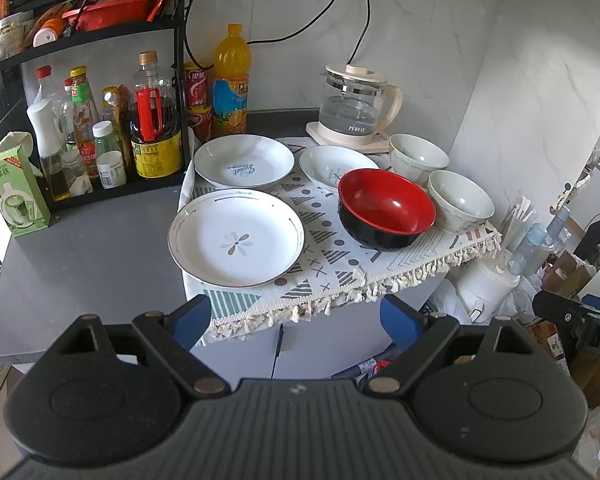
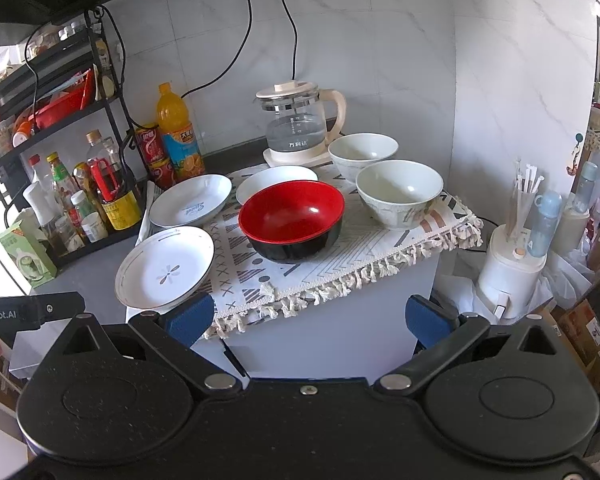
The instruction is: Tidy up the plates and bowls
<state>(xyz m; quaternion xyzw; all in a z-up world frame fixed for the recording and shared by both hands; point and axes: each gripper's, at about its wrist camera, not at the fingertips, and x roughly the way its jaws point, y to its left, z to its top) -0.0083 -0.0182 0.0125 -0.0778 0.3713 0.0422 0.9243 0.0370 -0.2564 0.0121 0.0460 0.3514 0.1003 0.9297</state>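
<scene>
Both tongs wait spread apart and empty in front of the bench with plates and bowls.

The left tongs (image 1: 296, 320) and the right tongs (image 2: 312, 320) are held low before the front edge of the bench (image 1: 80, 248), jaws wide apart, holding nothing and touching nothing. Nearest to them, on the fringed patterned cloth (image 1: 332, 268), lies the flower plate (image 1: 236, 238), ahead of the left tongs and on the left side for the right tongs. Beyond the flower plate sits the plate with blue script (image 1: 244, 162). To the right stands the red and black bowl (image 2: 292, 218), about straight ahead of the right tongs. Behind the red and black bowl a third plate (image 1: 328, 166) is partly hidden. Right of the red and black bowl stands a pale bowl (image 2: 400, 192), and a second pale bowl (image 2: 362, 154) is behind it, beside the glass kettle (image 2: 300, 128) at the wall.
</scene>
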